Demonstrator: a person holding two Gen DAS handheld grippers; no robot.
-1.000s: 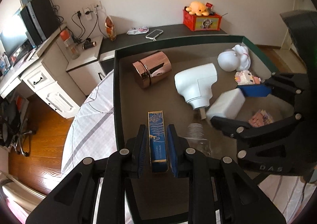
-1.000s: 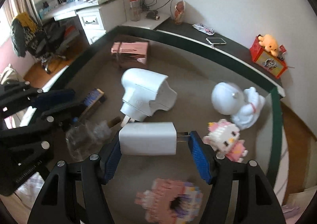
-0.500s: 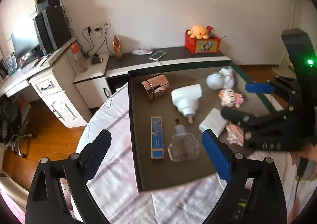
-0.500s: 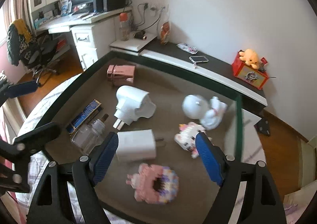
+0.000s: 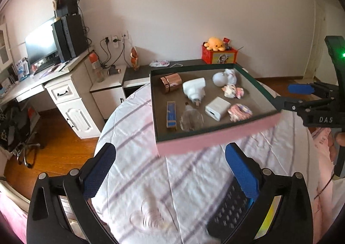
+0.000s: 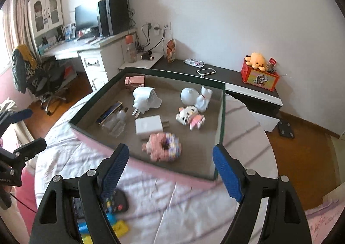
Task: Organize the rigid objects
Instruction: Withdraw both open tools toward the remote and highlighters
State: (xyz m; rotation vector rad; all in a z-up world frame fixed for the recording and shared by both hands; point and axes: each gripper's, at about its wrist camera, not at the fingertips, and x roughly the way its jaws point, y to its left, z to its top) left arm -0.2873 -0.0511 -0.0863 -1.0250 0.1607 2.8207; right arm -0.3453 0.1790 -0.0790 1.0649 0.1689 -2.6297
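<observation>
1. The left gripper (image 5: pixel 170 170) hangs over the striped bedsheet (image 5: pixel 194 179) with its jaws spread as wide as they go. They have just been opening, and nothing lies between them.
2. The right gripper (image 6: pixel 170 170) also hangs over the sheet, its jaws spread with nothing between them.
3. In the left wrist view a black remote control (image 5: pixel 230 207) lies at 5 o'clock on the sheet, partly under the right-hand finger.
4. Beyond the grippers sits the shallow tray (image 5: pixel 215 140), pink on its outer wall and dark green on its rim, holding all the task's things.
5. Nearest in the tray, from 9 to 3 o'clock in the left view: a blue box (image 5: pixel 171 114), a clear glass bottle (image 5: pixel 192 119), a white charger (image 5: pixel 217 108) and a pink brick doughnut (image 5: pixel 239 112).
6. The box and the bottle lie just beside each other.
7. Farther back, in the same order: a rose-gold cylinder (image 5: pixel 170 82) on its side, a white plug adapter (image 5: pixel 194 89), a pink-and-white brick cat (image 5: pixel 232 92) and a white figurine (image 5: pixel 224 77).
8. Behind the tray a red box (image 5: pixel 218 56) with an orange plush octopus (image 5: pixel 215 43) on it stands by the wall at 1 o'clock.
</observation>
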